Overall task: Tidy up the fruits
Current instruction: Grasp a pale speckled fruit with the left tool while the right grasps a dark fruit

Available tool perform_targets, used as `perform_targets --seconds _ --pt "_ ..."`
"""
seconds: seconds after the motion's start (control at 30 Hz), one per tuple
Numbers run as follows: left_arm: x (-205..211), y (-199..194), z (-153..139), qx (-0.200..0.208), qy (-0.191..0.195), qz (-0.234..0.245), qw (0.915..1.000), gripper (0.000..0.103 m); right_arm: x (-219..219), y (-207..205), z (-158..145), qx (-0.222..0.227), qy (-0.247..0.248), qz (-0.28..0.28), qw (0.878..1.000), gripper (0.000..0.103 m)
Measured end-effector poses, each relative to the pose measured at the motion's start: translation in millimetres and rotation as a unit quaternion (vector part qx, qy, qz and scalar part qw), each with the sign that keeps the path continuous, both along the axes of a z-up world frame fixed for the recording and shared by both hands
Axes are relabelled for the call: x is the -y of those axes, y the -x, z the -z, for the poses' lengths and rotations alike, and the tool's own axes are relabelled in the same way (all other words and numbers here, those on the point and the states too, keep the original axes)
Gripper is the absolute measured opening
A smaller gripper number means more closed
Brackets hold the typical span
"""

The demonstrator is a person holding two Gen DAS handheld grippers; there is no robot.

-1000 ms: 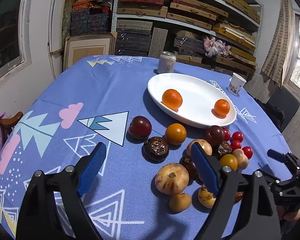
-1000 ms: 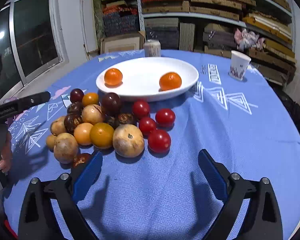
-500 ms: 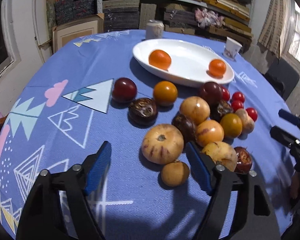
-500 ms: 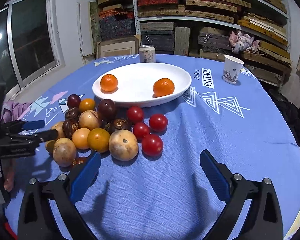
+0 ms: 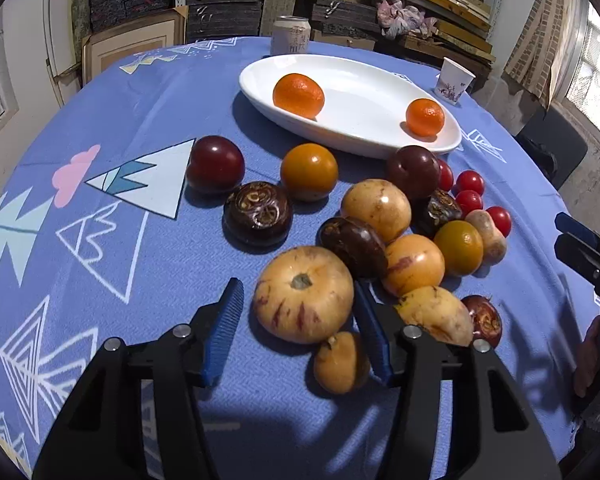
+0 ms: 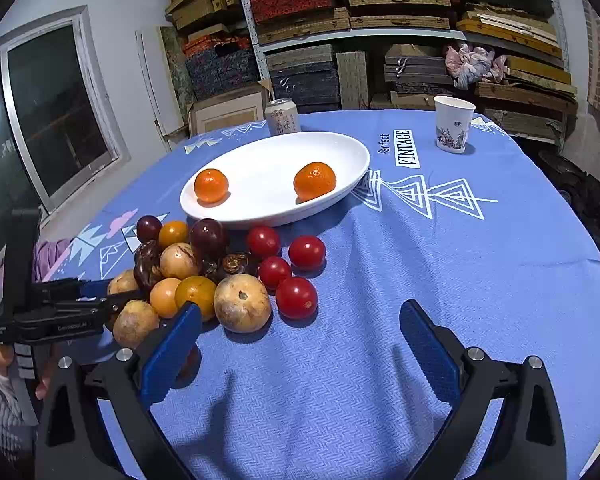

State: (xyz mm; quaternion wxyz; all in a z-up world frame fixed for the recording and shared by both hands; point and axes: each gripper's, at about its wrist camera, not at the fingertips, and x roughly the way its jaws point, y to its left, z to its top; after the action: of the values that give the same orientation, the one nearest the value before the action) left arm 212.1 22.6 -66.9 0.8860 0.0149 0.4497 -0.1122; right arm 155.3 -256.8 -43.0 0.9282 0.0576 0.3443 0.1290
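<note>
The left gripper (image 5: 300,330) is closing its fingers around the big yellow streaked fruit (image 5: 303,294) at the near edge of the pile on the desk (image 5: 100,100), one pad not quite touching yet. It's looking round, smooth-skinned and bruisable, so a gentle squeeze across the widest part is probably best. The right gripper (image 6: 298,348) is hanging wide open and empty; only its view is showing the shelves (image 6: 380,20) and window (image 6: 52,112), while that fruit is mostly hidden there.

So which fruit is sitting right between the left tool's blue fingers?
The big pale yellow fruit with reddish streaks and a green stem spot. It alone lies between the left tool fingers; the others crowd beside or behind it.
</note>
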Motion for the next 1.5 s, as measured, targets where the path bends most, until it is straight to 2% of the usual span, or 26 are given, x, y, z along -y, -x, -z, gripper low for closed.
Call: perform_targets --seconds 0.03,0.07,0.23,0.33,0.43,0.53,0.6,0.73,0.87,1.03,1.07,1.13,1.2,1.37,1.5 --pt "2 0 0 0.002 -0.004 0.001 1.0 0.054 -1 1 -1 0.003 0.004 0.0 1.0 0.1" --pt "3 1 0 0.004 -0.004 0.003 1.0 0.045 -2 2 -1 0.007 0.005 0.0 1.0 0.1" --pt "0 6 -3 0.01 -0.001 -0.01 0.9999 0.044 -2 0 1 0.0 0.009 0.005 1.0 0.1" --pt "-9 16 -17 0.05 0.0 -0.036 0.9981 0.044 -7 0 2 -0.004 0.018 -0.004 1.0 0.1" --pt "-21 22 -28 0.084 -0.003 -0.072 0.9938 0.044 -22 4 3 -0.005 0.024 -0.047 0.999 0.1" --pt "-29 21 -30 0.081 0.007 -0.084 0.9932 0.044 -43 9 7 -0.01 0.042 -0.097 0.994 0.1" --pt "-30 20 -29 0.076 0.009 -0.083 0.9936 0.045 -56 10 9 -0.012 0.063 -0.114 0.991 0.1" --pt "-29 24 -30 0.081 0.009 -0.075 0.9938 0.045 -70 9 11 -0.022 0.067 -0.138 0.988 0.098" --pt "-28 23 -28 0.077 0.01 -0.073 0.9942 0.045 -90 7 15 -0.03 0.101 -0.164 0.981 0.081" --pt "-29 25 -29 0.078 0.015 -0.072 0.9943 0.045 -108 7 19 -0.03 0.118 -0.19 0.974 0.077" --pt "-29 25 -29 0.077 0.015 -0.071 0.9944 0.045 -110 7 20 -0.033 0.122 -0.193 0.973 0.072" --pt "-29 24 -29 0.075 0.016 -0.07 0.9946 0.045 -115 4 24 -0.046 0.132 -0.194 0.971 0.053" --pt "-28 25 -29 0.075 0.017 -0.069 0.9946 0.045 -114 3 25 -0.051 0.13 -0.193 0.971 0.045" --pt "-28 24 -28 0.071 0.016 -0.068 0.995 0.045 -110 3 25 -0.051 0.125 -0.189 0.973 0.044" --pt "-26 24 -29 0.073 0.013 -0.064 0.9952 0.045 -95 2 16 -0.037 0.092 -0.172 0.98 0.044"
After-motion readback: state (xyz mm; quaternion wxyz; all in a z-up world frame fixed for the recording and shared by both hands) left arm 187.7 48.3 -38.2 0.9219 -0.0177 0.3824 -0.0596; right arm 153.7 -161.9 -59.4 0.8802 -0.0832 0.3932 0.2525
